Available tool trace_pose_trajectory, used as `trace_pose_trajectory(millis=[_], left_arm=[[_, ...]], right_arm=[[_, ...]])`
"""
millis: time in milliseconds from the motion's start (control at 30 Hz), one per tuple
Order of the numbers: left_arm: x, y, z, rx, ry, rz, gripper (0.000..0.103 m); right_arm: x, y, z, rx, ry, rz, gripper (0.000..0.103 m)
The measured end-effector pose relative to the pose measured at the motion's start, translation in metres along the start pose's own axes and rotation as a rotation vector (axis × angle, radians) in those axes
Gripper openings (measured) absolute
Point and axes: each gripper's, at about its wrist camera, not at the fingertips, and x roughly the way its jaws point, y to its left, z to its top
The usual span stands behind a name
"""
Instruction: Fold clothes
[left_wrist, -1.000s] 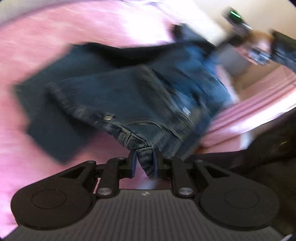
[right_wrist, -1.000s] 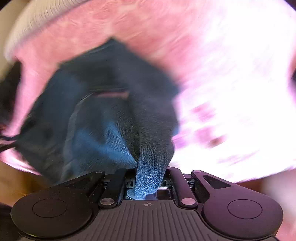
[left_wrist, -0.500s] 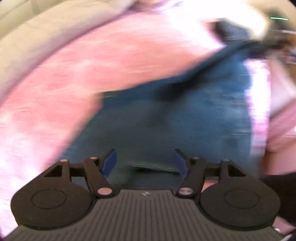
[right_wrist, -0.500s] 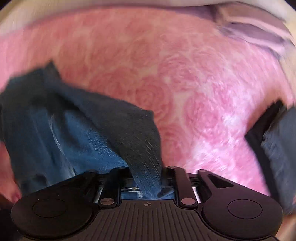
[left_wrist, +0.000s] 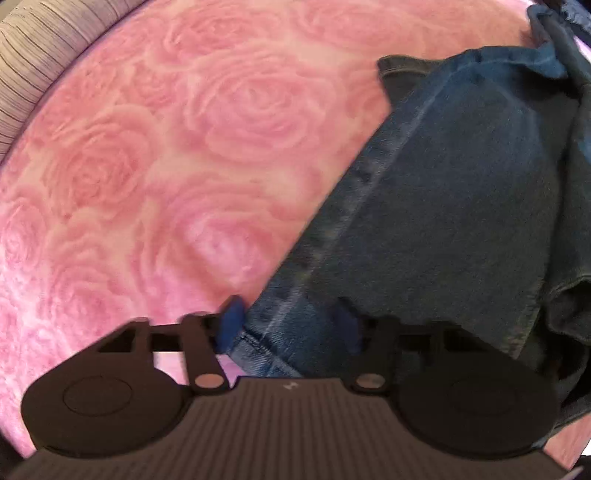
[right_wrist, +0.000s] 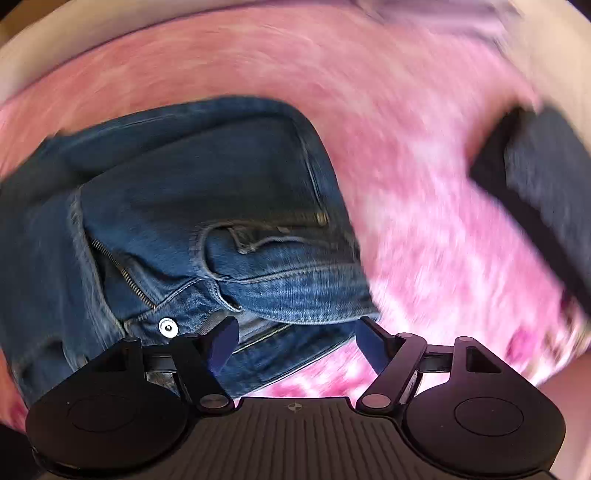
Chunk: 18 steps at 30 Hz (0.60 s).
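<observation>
My left gripper (left_wrist: 290, 325) stands wide open over the hem end of the jeans (left_wrist: 443, 206), blue pads either side of the cloth but gripping nothing. My right gripper (right_wrist: 295, 341) is likewise spread wide and empty, poised just above the waistband, near the button (right_wrist: 168, 327) and zip. The jeans lie on the pink rose blanket (left_wrist: 166, 166), doubled over in a loose bundle with a leg layer across the top. I judge at least one fold is in, though the edges look uneven and a tidier, smaller fold seems left. Another dark garment (right_wrist: 543, 184) lies well apart; whether it is folded I cannot tell.
</observation>
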Motion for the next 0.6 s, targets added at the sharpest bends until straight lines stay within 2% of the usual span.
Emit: trace_pose_trajectory(millis=[33,67,167,267,333,400,500,600], left_arm=[[0.0,-0.002,-0.002,0.009,0.002,-0.006,0.01],[0.0,-0.003,-0.004,0.018,0.004,-0.011,0.008],[0.0,-0.008,-0.009,0.045,0.009,-0.029,0.007],[-0.041,0.008,0.004,0.031,-0.085,0.029,0.008],[-0.07,0.019,0.013,0.02,-0.149,0.069,0.008],[-0.099,0.029,0.023,0.01,-0.213,0.109,0.007],[-0.101,0.021,0.045,0.051,-0.213,0.153,0.006],[-0.095,0.02,0.05,0.046,-0.197,0.179,0.006]], right_arm=[[0.003,-0.003,-0.005,0.064,0.002,0.019,0.075],[0.008,-0.005,-0.01,0.124,0.002,0.033,0.075],[0.017,-0.015,-0.022,0.261,-0.032,0.024,0.075],[0.015,-0.033,-0.028,0.36,-0.127,-0.012,0.075],[0.016,-0.053,-0.028,0.46,-0.193,0.048,0.075],[0.02,-0.069,-0.029,0.564,-0.236,0.156,0.075],[0.031,-0.077,-0.03,0.571,-0.255,0.172,0.079],[0.046,-0.086,-0.032,0.606,-0.256,0.147,0.082]])
